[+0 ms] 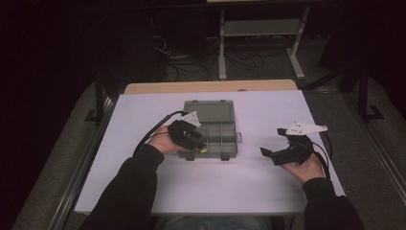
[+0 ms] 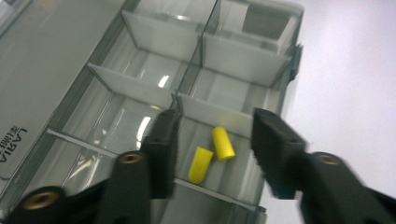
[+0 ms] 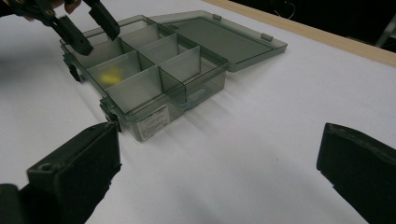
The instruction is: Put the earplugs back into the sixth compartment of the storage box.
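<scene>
A clear grey compartment box lies on the white table with its lid folded open behind it. Two yellow earplugs lie side by side in one near compartment, seen as a yellow blur through the wall in the right gripper view. My left gripper hovers open just above that compartment, nothing between its jaws; it sits at the box's near left corner. My right gripper stands open over bare table to the right of the box, its jaws pointing toward the box.
The white tabletop has free room all round the box. A wooden strip runs along its far edge. Behind it, on the dark floor, stand a white desk frame and loose cables.
</scene>
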Motion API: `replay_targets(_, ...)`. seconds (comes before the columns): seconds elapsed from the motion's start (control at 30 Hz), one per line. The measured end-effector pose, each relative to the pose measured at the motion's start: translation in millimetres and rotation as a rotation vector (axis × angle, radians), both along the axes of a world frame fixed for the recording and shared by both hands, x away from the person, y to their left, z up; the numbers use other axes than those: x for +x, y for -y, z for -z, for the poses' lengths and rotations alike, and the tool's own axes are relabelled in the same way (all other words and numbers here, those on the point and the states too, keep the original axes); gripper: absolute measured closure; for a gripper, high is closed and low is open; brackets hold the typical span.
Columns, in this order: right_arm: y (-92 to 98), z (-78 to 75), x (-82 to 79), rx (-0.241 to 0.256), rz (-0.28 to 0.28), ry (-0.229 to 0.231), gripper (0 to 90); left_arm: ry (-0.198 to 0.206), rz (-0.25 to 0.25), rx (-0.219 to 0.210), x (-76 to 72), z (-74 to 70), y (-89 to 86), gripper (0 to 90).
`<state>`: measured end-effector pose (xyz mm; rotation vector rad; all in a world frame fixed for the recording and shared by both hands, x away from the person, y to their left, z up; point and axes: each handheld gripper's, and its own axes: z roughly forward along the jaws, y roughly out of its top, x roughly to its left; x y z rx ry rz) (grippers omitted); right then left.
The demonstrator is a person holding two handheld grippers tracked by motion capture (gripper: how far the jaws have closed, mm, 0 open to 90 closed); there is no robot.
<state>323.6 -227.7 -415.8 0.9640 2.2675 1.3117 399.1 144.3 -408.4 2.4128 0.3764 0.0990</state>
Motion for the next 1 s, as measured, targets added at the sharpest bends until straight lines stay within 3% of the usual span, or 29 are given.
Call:
replay_targets(0.17, 0.1, 0.0, -0.1, 0.0, 0.001, 0.0, 0.0, -0.053, 0.015, -0.094, 0.0, -8.3, -8.7, 32.8)
replay_targets(0.27, 0.3, 0.0, -0.2, 0.0, 0.002, 0.001, 0.0, -0.055, 0.022, -0.14, -2.2, -13.5, -13.5, 23.5)
replay_targets(0.37, 0.3, -0.1, -0.2, 0.0, 0.003, 0.001, 0.0, -0.01, -0.005, -0.153, -7.7, -19.4, -17.0, 11.7)
replay_targets(0.47, 0.1, -0.3, -0.6, -0.001, 0.003, 0.003, 0.0, -0.014, -0.012, -0.155, -9.6, -21.7, -19.8, 0.6)
replay_targets(0.87, 0.2, -0.1, -0.5, -0.002, 0.005, 0.001, 0.0, 0.096, -0.101, -0.217, -22.2, -24.8, -46.2, 0.0)
replay_targets(1.0, -0.1, -0.1, -0.7, -0.002, 0.005, 0.0, 0.0, 0.107, -0.125, -0.228, -26.9, -24.2, -56.6, 0.0)
